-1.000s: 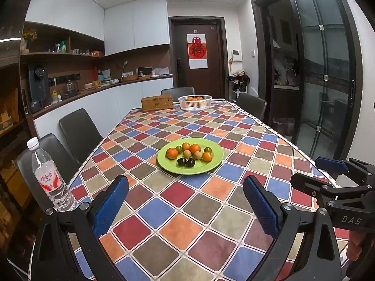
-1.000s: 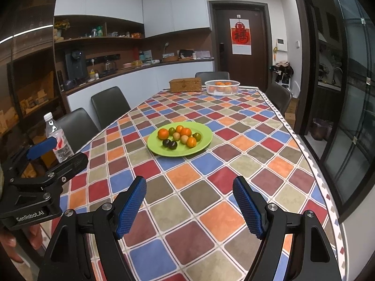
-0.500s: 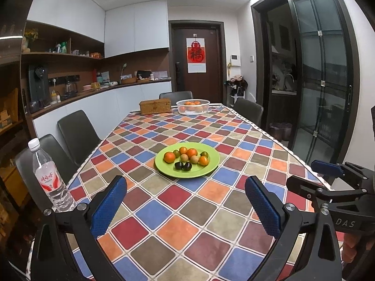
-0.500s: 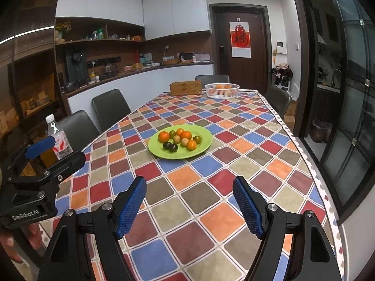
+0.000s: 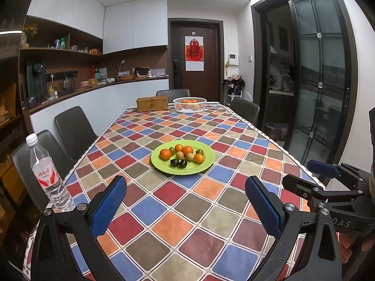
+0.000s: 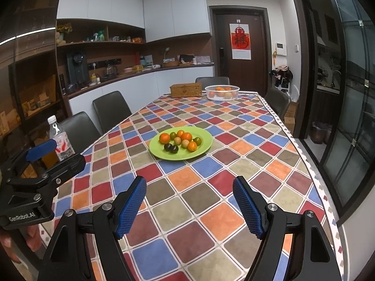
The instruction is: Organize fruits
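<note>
Left tool point(image 5: 185, 201): fingers apart, holding nothing.
Right tool point(image 6: 189, 207): fingers apart, holding nothing.
Green plate point(image 5: 164, 166) of fruits point(image 5: 181, 154): on worktop point(image 5: 187, 210), well ahead of both tools.
White basket point(image 5: 189, 104): far end, beyond plate.

A home dining room that opens onto a kitchen. A long bench point(image 5: 187, 210) under a colourful checked cloth fills the middle, with dark padded chairs point(image 5: 72, 128) along its left side and far end. On the left, white cabinets point(image 5: 133, 25), open wooden shelves point(image 5: 58, 51) and a counter point(image 5: 105, 86) with small appliances line the wall. At the far end stands a dark door point(image 5: 194, 56) bearing a red Chinese calligraphy hanging point(image 5: 194, 52). On the right, a glass sliding door point(image 5: 321, 75) shows a sink tap point(image 5: 287, 79) beyond.
</note>
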{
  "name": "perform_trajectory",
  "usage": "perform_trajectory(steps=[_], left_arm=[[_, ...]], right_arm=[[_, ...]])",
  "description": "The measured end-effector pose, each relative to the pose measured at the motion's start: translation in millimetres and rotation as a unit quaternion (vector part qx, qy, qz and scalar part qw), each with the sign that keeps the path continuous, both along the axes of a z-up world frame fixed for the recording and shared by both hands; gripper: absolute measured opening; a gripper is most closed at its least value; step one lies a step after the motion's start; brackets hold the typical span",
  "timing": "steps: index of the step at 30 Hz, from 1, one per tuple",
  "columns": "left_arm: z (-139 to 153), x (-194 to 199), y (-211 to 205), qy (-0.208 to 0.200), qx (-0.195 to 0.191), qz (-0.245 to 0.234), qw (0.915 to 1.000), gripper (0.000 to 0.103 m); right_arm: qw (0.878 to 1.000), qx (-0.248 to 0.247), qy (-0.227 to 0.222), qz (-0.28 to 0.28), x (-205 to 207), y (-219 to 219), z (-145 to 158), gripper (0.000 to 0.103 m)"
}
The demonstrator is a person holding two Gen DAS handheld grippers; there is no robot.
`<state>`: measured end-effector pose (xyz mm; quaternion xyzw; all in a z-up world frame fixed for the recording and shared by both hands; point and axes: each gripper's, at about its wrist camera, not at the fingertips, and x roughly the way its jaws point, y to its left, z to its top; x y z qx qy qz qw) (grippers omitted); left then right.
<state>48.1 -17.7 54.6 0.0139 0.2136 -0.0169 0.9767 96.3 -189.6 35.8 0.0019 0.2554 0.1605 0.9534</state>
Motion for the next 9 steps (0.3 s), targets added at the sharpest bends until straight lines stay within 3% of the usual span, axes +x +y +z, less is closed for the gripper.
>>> perform_trajectory(steps=[9], left_arm=[[-0.7,-1.1,-0.9,0.003,0.001,0.007,1.0000,0.103]], right_arm=[[1.000,0.000,0.001,0.001,0.1,0.0,-0.4,0.077]])
